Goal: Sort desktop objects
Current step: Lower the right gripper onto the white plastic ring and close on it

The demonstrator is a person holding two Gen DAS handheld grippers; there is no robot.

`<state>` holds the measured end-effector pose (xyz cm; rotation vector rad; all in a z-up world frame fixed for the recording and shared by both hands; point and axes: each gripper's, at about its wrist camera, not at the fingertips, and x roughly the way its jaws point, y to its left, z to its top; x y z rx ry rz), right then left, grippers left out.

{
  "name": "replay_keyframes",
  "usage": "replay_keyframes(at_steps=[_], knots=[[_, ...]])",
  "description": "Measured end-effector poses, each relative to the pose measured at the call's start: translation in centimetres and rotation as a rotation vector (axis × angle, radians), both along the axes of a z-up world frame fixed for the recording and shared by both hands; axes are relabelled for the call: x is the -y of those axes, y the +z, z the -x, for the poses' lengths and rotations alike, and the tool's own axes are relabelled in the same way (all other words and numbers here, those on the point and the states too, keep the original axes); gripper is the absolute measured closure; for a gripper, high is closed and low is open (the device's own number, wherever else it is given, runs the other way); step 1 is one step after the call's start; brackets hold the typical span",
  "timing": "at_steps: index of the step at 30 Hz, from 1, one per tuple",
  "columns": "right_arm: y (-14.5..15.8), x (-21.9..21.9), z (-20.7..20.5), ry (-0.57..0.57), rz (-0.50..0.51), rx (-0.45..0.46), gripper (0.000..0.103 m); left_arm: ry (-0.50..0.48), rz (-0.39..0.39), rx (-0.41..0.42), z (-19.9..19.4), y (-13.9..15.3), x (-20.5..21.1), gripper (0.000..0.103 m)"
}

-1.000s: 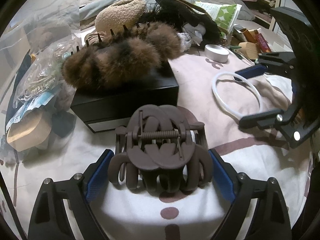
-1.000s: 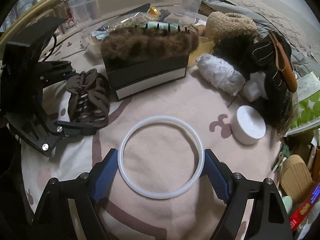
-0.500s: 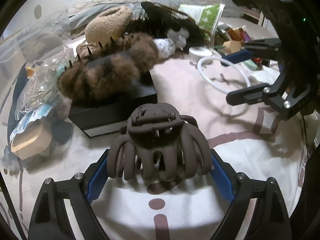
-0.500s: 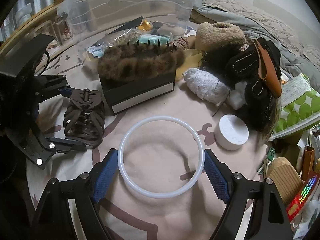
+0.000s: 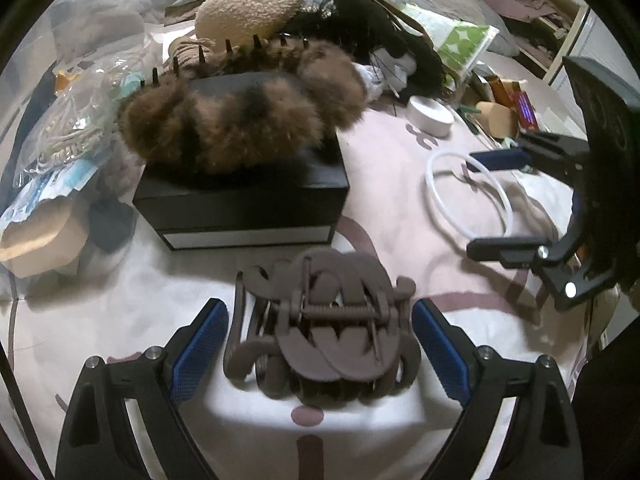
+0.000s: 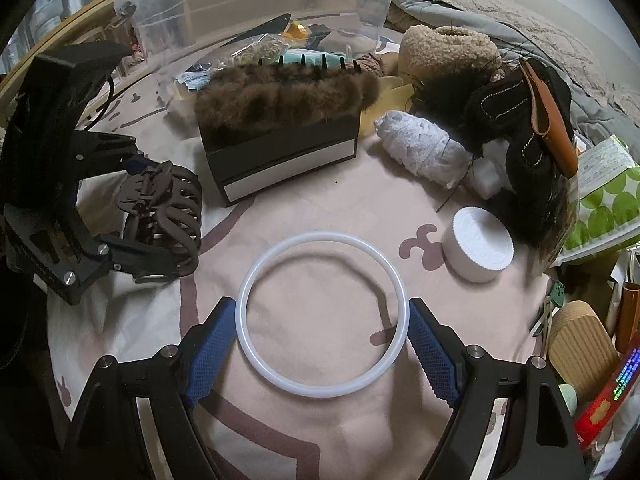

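Between the blue pads of the left gripper (image 5: 320, 350) lies the brown hair claw (image 5: 324, 328) on the patterned cloth, with small gaps on both sides; the jaws have just been opening a little, so it seems released, not gripped. The right gripper (image 6: 322, 344) holds the white ring (image 6: 322, 314) by its outer edge, lifted for carrying. Behind, the black box (image 6: 280, 152) bears a furry clip, and the clear bin (image 6: 256, 12) probably waits for sorted things.

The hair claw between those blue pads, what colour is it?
Matte brown hair claw, clearest in the left wrist view.
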<state>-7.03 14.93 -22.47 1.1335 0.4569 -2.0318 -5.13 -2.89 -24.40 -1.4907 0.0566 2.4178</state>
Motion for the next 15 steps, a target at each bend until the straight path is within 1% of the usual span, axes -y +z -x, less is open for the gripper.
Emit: replay_keyframes(at_steps=[2,3,7,8,10,15], knots=[[0.0,-0.1,0.0,-0.002,-0.001,0.001,0.018,-0.001,0.002,-0.023,-0.2,0.3,0.0,0.013],[0.0,-0.1,0.0,-0.002,0.000,0.002,0.018,-0.007,0.009,-0.036,-0.3,0.4,0.0,0.019],[-0.1,-0.1,0.0,-0.004,-0.001,0.002,0.018,-0.045,0.037,-0.066,-0.8,0.6,-0.2,0.021],[-0.1,-0.1,0.0,-0.005,0.000,0.003,0.018,-0.051,0.036,-0.072,-0.8,0.6,-0.2,0.029],[0.0,-0.2,0.0,-0.005,0.002,0.002,0.018,-0.068,0.047,-0.091,-1.0,0.9,-0.4,0.028],[0.2,-0.3,0.1,-0.006,0.005,-0.003,0.018,-0.081,0.045,-0.099,-1.1,1.1,-0.6,0.029]])
